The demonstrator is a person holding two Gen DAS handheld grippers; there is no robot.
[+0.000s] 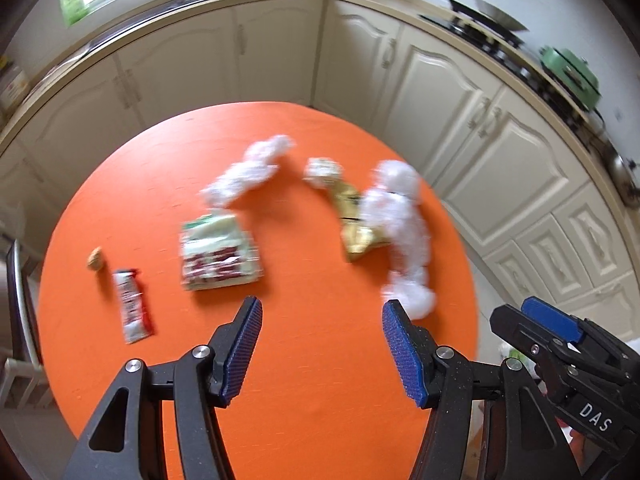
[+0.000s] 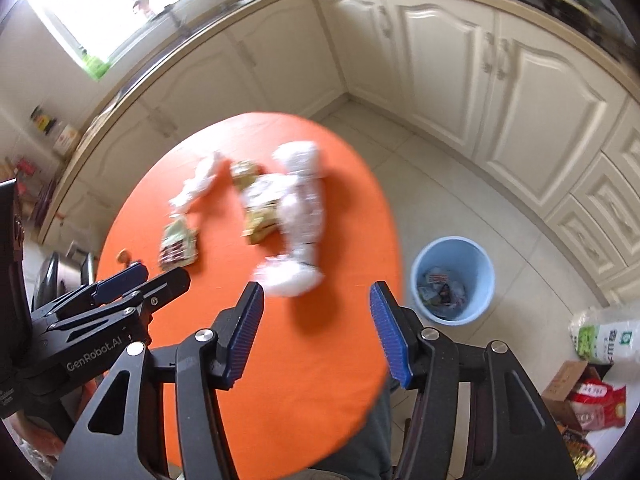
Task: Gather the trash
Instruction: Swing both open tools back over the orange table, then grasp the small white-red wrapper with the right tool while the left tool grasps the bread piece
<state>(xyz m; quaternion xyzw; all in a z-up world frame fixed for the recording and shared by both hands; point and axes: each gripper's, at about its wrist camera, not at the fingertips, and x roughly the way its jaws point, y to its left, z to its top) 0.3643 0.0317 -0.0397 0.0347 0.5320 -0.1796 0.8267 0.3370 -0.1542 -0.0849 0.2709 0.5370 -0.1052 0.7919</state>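
Hovering above the orange counter (image 1: 320, 360), both the left claw (image 1: 322, 350) and right claw (image 2: 316, 334) are held spread, wrappers (image 1: 218, 254) scattered ahead.

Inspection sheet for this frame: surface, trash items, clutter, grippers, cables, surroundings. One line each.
Surface: round orange table, bare at the near edge.
Job's things: white crumpled plastic partly over a gold wrapper; second white plastic wad; green-and-red snack packet; red-and-white stick wrapper; small tan scrap; small crumpled wrapper. Blue trash bin on the floor right of the table, already holding some trash.
Clutter: bags and a box on the floor.
Grippers: left gripper open, empty; right gripper open, empty.
Cables: nothing seen.
Surroundings: cream cabinets, stove with pans, window. Both views motion-blurred.
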